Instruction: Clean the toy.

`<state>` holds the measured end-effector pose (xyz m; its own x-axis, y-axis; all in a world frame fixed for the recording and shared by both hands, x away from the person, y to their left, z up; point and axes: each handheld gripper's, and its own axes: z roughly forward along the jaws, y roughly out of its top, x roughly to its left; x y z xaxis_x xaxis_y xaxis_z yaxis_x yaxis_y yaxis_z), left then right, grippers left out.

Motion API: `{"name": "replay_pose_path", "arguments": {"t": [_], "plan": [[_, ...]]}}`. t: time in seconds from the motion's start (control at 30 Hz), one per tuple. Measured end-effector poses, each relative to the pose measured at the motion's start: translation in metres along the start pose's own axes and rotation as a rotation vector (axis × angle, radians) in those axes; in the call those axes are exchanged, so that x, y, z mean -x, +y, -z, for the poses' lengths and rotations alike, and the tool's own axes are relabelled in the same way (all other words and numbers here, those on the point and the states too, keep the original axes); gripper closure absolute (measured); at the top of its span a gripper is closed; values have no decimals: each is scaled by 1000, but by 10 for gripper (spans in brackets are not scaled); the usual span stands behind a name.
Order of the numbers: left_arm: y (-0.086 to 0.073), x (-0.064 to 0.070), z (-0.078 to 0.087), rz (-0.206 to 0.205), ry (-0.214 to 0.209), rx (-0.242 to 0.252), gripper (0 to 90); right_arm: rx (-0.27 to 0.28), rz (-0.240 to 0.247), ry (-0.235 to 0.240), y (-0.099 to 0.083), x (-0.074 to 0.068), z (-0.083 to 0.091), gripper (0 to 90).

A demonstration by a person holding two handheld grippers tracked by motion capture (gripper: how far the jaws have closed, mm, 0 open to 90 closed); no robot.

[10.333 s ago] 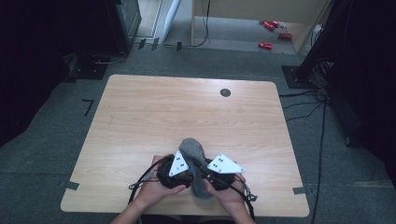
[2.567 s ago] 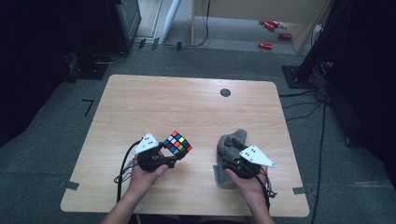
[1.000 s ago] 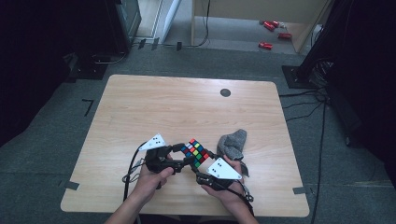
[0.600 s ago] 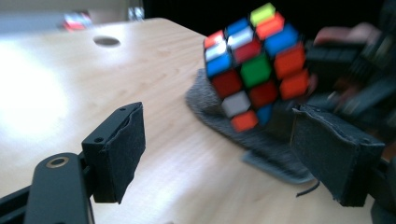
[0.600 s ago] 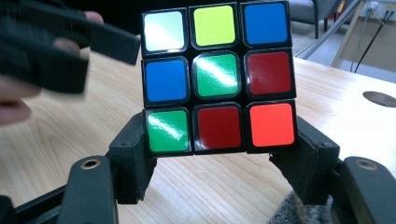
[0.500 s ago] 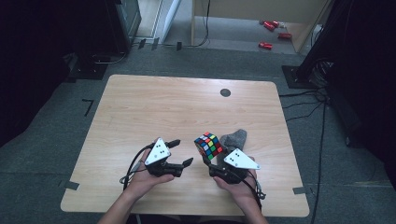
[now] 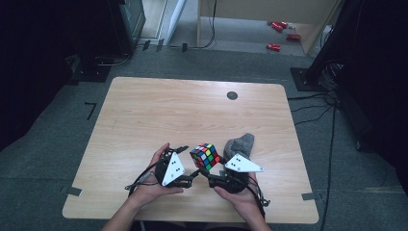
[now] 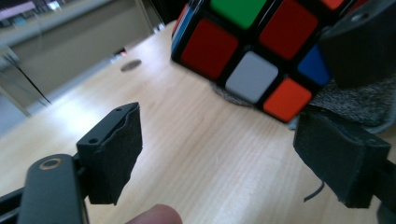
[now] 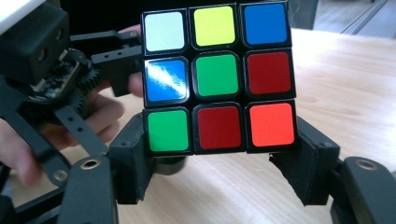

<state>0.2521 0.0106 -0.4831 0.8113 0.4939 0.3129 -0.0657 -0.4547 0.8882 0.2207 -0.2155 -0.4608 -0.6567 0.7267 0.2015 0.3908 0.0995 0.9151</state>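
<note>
A scrambled Rubik's cube (image 7: 205,156) is held just above the wooden table (image 7: 192,110) near its front edge. My right gripper (image 7: 206,168) is shut on the cube's lower sides; in the right gripper view the cube (image 9: 217,77) sits between both pads of this gripper (image 9: 217,165). My left gripper (image 7: 188,162) stands open just left of the cube, its pads apart. In the left gripper view, that gripper (image 8: 229,158) holds nothing, and the cube (image 8: 252,46) hangs ahead of it to the upper right. A grey cloth (image 7: 240,143) lies behind the right gripper.
A small black round hole (image 7: 232,95) sits near the table's far edge. Dark equipment stands on the floor at both sides, and red objects (image 7: 274,46) lie on the floor beyond. Cables (image 7: 308,118) run off the table's right side.
The cube passed from my left gripper to my right one about a second ago, and the left opened. Since half a second ago the right gripper has shifted the cube slightly left.
</note>
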Motion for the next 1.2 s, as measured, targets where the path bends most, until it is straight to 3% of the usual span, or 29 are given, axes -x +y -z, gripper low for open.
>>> {"name": "replay_pose_path", "arguments": {"t": [0.13,0.4,0.6,0.77,0.93,1.03,1.17,1.2], "plan": [[0,4,0,-48,-4,24,146,-28,-34,18,-1,-1,-3,342],[0,8,1,-84,-14,55,155,-64,-76,56,-2,-2,-6,341],[-1,11,1,-141,-15,50,237,-93,-105,101,-3,-1,-7,341],[-2,12,3,-169,-11,53,311,-111,-189,157,-4,8,-9,339],[-2,12,2,-152,-13,45,337,-123,-232,188,-4,15,-10,326],[-2,7,4,-103,-8,36,339,-109,-228,190,-2,19,-8,243],[-3,0,5,-36,-10,10,343,-70,-193,158,3,30,3,202],[-4,-2,5,-15,-17,3,343,-63,-178,125,4,32,6,204]]}}
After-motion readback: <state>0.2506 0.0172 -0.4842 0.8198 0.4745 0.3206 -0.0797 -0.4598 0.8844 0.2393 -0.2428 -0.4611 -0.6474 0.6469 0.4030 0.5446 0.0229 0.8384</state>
